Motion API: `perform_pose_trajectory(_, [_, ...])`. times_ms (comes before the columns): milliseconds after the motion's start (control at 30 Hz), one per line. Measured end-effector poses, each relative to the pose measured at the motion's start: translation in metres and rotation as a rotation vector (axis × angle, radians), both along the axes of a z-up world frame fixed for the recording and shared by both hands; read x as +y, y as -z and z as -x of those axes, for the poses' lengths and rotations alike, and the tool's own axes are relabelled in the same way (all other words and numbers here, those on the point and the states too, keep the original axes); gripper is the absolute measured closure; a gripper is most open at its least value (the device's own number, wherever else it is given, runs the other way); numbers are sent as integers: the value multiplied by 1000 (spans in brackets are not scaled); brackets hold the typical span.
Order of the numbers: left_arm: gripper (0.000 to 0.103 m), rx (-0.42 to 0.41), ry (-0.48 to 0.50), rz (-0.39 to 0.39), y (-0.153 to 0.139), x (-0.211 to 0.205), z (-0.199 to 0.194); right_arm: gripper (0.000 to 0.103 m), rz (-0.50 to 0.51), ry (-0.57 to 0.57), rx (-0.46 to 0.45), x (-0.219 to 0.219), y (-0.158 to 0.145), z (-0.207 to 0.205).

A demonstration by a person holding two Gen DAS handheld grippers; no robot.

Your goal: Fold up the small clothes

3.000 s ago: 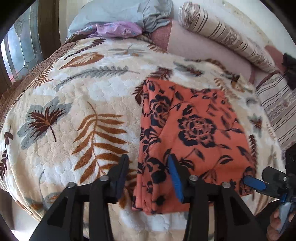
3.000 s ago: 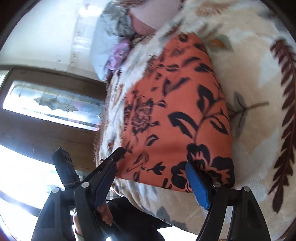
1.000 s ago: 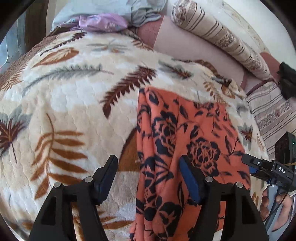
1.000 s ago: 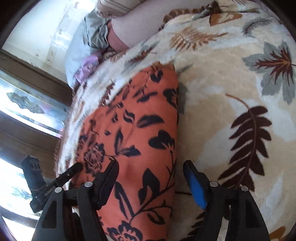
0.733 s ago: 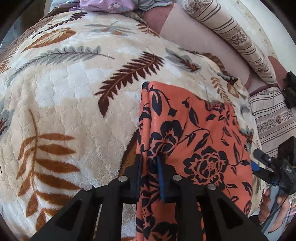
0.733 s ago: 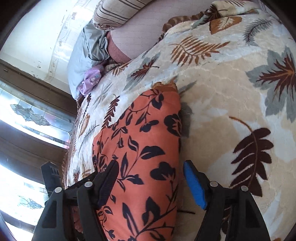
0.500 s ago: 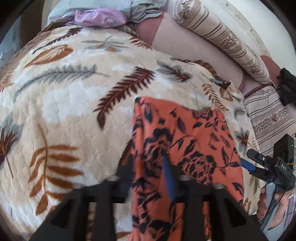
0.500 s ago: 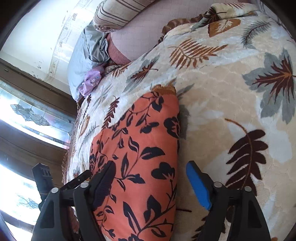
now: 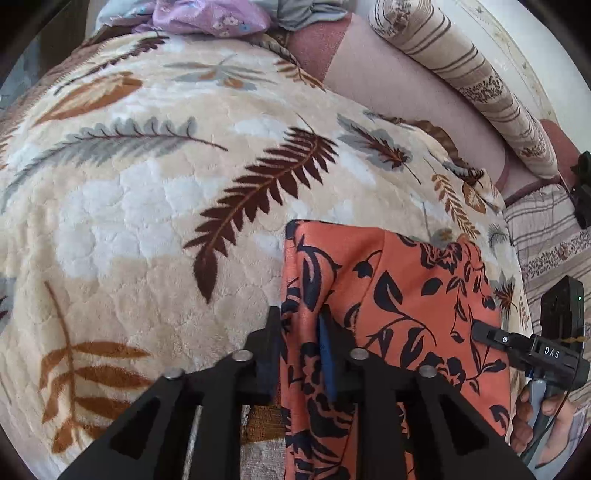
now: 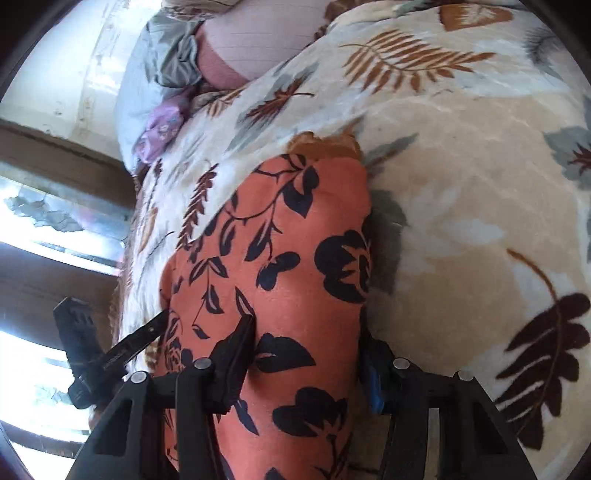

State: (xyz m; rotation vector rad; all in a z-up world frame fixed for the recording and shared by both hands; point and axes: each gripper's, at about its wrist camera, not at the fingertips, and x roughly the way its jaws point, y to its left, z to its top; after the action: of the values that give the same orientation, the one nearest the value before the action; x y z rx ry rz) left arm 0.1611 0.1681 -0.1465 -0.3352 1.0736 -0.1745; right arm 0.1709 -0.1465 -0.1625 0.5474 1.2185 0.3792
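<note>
Orange floral garment lies folded on the leaf-print blanket covering the bed, near the bed's front edge; its near end hangs over that edge

Left gripper: jaws have just been closing, now narrow and pinched on the garment's left folded edge, cloth bunched between the black finger and the blue pad. Reads as a grip

Right gripper: jaws have just been closing too, about half open, straddling the garment's right side. Left finger presses into the top of the cloth, blue-padded finger sits against the garment's right edge, partly hidden by it. Fabric bulges between them, so this one looks clamped as well

Each gripper shows in the other's view: the right one, with the person's hand on its handle, is right of the garment in the left wrist view; the left one is left of the garment in the right wrist view

Relative to the garment:
- purple floral cloth and grey cloth far beyond it, at the bed's head
- striped bolster beyond and to the right, against the wall
- pink pillow just in front of the bolster
- window off to the left
</note>
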Motion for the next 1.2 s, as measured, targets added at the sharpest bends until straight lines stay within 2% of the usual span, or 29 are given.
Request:
perform_pose_trajectory(67, [64, -20, 14, -26, -12, -5, 11, 45, -2, 47, -4, -7, -3, 5])
perform_pose_trajectory(133, [50, -61, 52, -40, -27, -9, 31, 25, -5, 86, -28, -16, -12, 21])
perform_pose_trajectory(167, [37, -77, 52, -48, -33, -10, 41, 23, -24, 90, -39, -20, -15, 30])
perform_pose_trajectory(200, [31, -100, 46, -55, -38, -10, 55, 23, -44, 85, -51, -23, -19, 43])
perform_pose_trajectory(267, [30, -124, 64, -51, -42, -13, 74, 23, -39, 70, -64, -26, -24, 63])
perform_pose_trajectory(367, [30, -95, 71, -51, -30, -21, 93, 22, -53, 52, -84, -23, -28, 90])
perform_pose_trajectory(400, [31, -77, 82, -59, -22, -26, 95, 21, -61, 40, -84, -23, -27, 94])
perform_pose_trajectory(433, [39, -41, 91, -84, -11, -30, 97, 21, -56, 21, -80, -20, -23, 100])
perform_pose_trajectory(467, [67, -15, 111, -75, -2, -33, 97, 24, -28, -11, -67, -14, -17, 104])
perform_pose_trajectory(500, [67, -20, 107, -60, 2, -33, 99, 56, 29, -53, -35, -6, -9, 106])
perform_pose_trajectory(533, [67, -25, 100, -63, 0, -33, 100, 57, 48, -68, -22, -1, -3, 109])
perform_pose_trajectory(633, [69, -41, 99, -91, -13, -34, 104, 56, 20, -1, -38, -6, -9, 114])
perform_pose_trajectory(667, [69, -46, 96, -100, -17, -33, 107, 53, 18, 2, -46, -5, -12, 116])
perform_pose_trajectory(700, [66, -54, 93, -97, -20, -31, 111, 46, 23, 4, -51, -5, -14, 118])
perform_pose_trajectory(733, [62, -58, 92, -98, -22, -31, 113, 33, 27, 4, -56, -5, -17, 121])
perform_pose_trajectory(767, [52, -67, 92, -106, -23, -30, 117, 28, 17, 4, -70, -6, -19, 124])
perform_pose_trajectory(800, [47, -79, 91, -117, -25, -30, 121, 24, 10, 9, -82, -8, -20, 127])
perform_pose_trajectory(967, [47, -67, 94, -143, -21, -32, 120, 24, -20, 26, -88, -16, -23, 134])
perform_pose_trajectory(1067, [47, -81, 92, -131, -25, -31, 121, 24, -44, 18, -114, -16, -31, 141])
perform_pose_trajectory(1100, [48, -78, 97, -138, -23, -31, 121, 24, -46, 11, -116, -15, -30, 144])
perform_pose_trajectory(1133, [56, -64, 106, -153, -19, -32, 121, 24, -22, -17, -98, -10, -25, 145])
perform_pose_trajectory(1167, [74, -39, 121, -146, -11, -31, 121, 26, 21, -50, -74, -4, -18, 144])
perform_pose_trajectory(1200, [74, -28, 123, -132, -5, -30, 121, 37, 77, -80, -46, 2, -9, 144])
